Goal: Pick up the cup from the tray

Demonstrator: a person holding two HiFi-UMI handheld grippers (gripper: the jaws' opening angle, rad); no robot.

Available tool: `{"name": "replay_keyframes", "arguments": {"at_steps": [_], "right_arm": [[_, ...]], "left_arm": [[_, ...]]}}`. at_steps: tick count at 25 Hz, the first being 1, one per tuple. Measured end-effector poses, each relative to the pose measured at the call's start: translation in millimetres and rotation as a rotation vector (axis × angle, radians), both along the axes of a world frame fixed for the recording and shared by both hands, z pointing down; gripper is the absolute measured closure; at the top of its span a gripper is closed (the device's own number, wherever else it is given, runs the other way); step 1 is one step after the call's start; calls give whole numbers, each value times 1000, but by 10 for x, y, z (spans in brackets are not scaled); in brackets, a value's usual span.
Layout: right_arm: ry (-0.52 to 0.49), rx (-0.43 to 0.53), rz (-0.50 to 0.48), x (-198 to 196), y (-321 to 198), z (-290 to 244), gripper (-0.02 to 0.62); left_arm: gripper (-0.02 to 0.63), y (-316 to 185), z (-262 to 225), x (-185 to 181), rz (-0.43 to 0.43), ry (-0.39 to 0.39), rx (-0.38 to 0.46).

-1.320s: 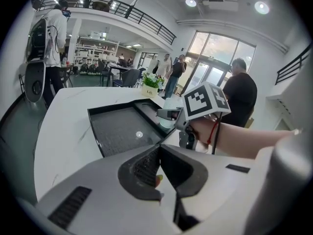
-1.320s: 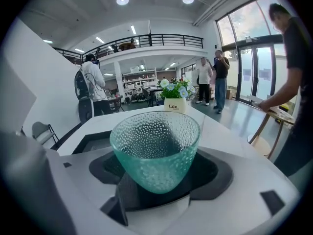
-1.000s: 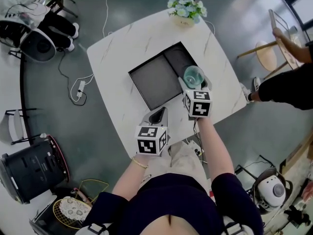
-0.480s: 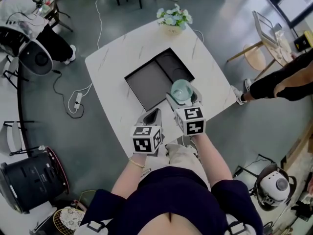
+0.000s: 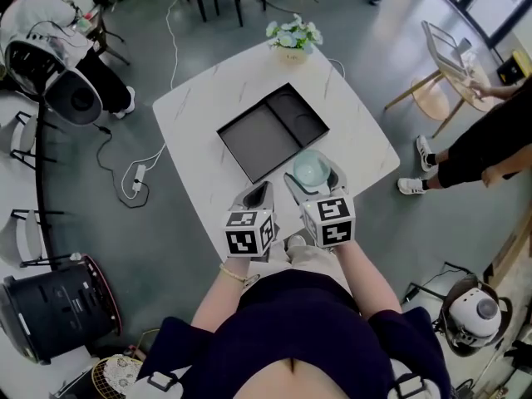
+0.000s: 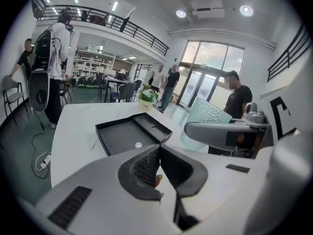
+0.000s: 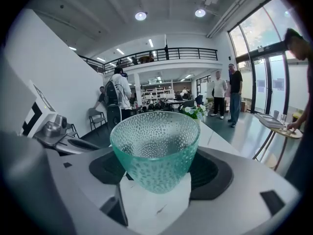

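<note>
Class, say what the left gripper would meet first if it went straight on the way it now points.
Most likely the tray: the left gripper, jaws shut, points at its near corner across a strip of table. Depth is unclear, so it might pass above the rim.

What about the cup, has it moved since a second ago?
Yes. The cup, clamped in the right hand-held gripper, has left the tray and come toward the person.

The right tool, clamped on the cup, has drawn back toward the person. The cup was over the tray's right compartment and now hangs clear of it, above bare table, nearer the left tool.
</note>
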State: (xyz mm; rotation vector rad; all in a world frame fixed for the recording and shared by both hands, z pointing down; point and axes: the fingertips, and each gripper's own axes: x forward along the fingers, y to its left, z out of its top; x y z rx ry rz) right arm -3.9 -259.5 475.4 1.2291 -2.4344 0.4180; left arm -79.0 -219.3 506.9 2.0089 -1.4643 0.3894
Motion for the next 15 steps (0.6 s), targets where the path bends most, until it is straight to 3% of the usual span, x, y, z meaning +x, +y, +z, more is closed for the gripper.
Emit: {"name": "replay_keyframes", "arguments": {"at_steps": [15], "right_arm": [[-19, 8, -7, 37, 326, -72, 222]], "left_arm": [[597, 155, -94, 11, -7, 2, 27]]}}
